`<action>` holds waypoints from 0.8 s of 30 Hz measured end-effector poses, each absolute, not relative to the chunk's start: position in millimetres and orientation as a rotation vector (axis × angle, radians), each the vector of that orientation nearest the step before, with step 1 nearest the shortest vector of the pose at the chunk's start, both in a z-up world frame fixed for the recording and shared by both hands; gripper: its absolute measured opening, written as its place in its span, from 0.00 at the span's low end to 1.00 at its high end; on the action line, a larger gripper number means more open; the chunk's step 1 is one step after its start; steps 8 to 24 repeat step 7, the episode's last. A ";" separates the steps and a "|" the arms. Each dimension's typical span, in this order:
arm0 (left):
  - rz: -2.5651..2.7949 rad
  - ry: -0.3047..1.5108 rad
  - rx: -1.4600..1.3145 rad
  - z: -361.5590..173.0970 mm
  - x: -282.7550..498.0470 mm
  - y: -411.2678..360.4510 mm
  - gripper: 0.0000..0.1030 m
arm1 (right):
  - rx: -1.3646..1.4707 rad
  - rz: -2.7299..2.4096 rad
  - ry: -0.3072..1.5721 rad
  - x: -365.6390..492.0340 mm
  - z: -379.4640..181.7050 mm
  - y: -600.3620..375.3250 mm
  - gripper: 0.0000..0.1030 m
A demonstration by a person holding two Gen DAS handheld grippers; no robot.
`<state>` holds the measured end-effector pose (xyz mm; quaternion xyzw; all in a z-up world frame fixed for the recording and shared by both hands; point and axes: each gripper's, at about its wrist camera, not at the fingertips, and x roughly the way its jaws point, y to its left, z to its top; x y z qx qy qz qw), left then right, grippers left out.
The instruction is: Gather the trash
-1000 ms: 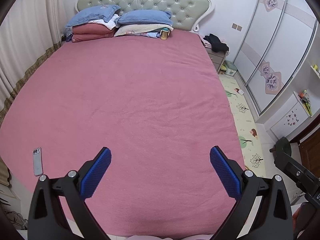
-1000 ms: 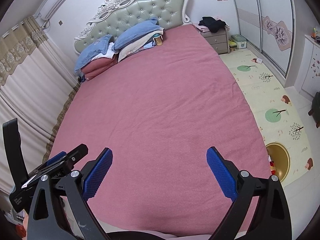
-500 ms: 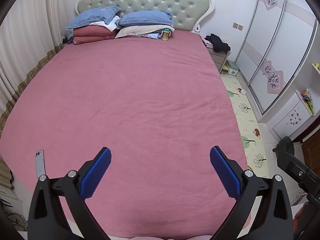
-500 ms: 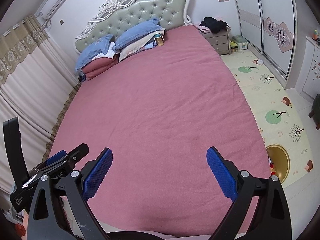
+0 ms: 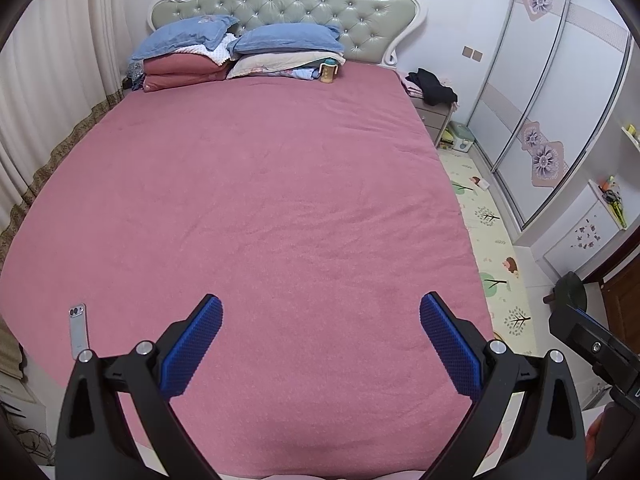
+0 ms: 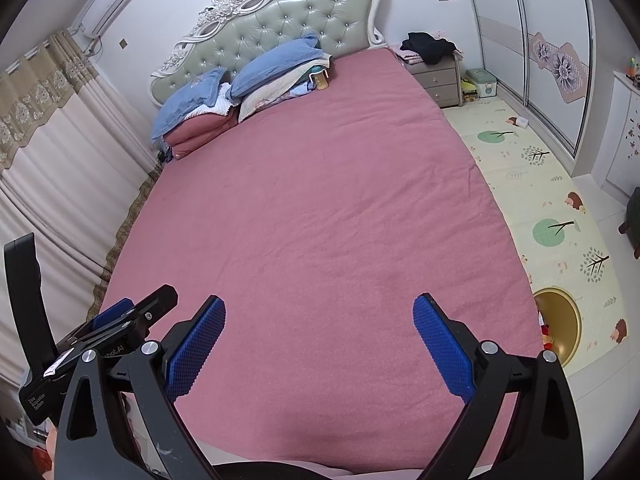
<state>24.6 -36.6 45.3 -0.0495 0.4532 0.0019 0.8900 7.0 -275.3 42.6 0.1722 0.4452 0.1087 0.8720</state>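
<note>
Pink bedspread (image 5: 256,208) and no obvious trash on it; the likeliest bit is a small white scrap (image 6: 522,122) on the play mat (image 6: 532,184) by the wardrobe, though I can't tell what it is; both the left tongs (image 5: 320,344) and the right tongs (image 6: 319,340) gape wide, holding nothing; the risk, I'd say, is grabbing the phone (image 5: 78,330) or the bottle (image 5: 327,72) by mistake.

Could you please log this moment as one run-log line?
left gripper: open, empty | right gripper: open, empty | both over pink bed | phone on bed | no pickup yet
</note>
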 end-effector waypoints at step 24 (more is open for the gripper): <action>0.000 0.933 -0.091 48.6 27.3 -39.5 0.96 | 0.354 0.233 0.931 9.1 42.3 -275.5 0.89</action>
